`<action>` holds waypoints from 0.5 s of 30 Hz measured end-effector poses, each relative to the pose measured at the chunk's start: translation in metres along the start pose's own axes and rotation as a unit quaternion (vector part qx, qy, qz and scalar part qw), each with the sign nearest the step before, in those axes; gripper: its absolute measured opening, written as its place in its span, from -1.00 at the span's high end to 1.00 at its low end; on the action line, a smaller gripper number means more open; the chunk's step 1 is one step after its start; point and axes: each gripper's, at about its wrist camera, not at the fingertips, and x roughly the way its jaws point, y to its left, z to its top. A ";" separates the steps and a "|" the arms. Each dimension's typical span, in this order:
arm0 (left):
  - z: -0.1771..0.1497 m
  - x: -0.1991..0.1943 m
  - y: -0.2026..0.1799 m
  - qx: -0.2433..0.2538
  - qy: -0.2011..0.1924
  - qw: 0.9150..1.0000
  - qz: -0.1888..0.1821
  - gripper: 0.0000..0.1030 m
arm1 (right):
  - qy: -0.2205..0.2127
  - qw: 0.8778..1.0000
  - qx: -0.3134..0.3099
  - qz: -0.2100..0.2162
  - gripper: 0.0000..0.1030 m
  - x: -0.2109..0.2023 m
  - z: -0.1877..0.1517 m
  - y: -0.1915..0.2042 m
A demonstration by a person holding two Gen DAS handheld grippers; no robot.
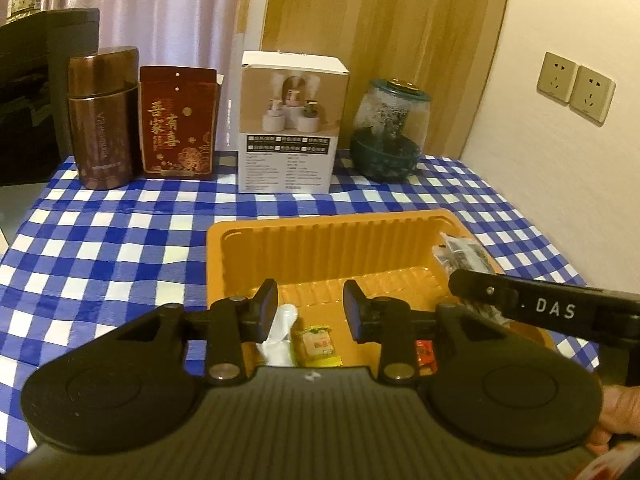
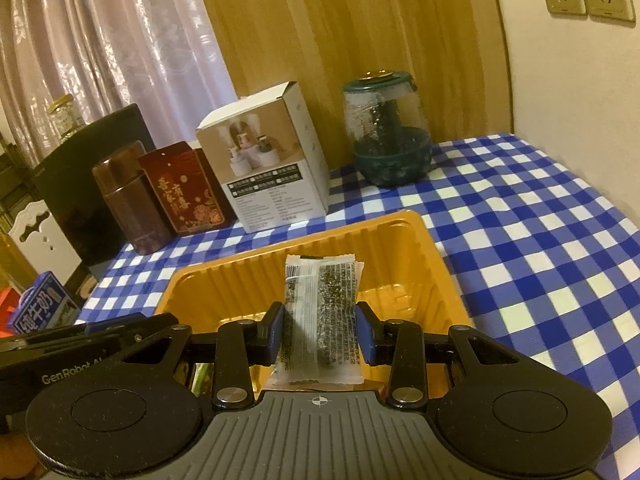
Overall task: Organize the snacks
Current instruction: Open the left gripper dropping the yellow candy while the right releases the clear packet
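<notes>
Right wrist: gripper hides packet's edges (print blurred).

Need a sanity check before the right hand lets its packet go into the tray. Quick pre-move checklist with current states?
1. Right gripper shut on the clear snack packet: ok, pads press both sides.
2. Packet above the orange tray: ok, tray interior lies behind and below it.
3. Free floor space in the tray: ok, far half bare.
4. Left gripper clear of snacks: ok, open, nothing between its pads; the yellow-green candy and white wrapper lie below in the tray.
5. Grippers apart from each other: cannot tell, they sit close over the tray.
6. White box and glass jar clear of tray: ok.
</notes>
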 end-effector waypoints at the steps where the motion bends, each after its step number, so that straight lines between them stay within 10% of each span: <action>1: 0.000 0.000 0.001 0.000 0.002 1.000 0.000 0.39 | 0.000 1.000 0.000 0.002 0.26 0.000 0.000 0.001; 15: -0.004 0.001 0.000 0.006 0.006 1.000 0.006 0.37 | -0.002 0.999 0.002 0.036 0.25 0.004 -0.004 0.008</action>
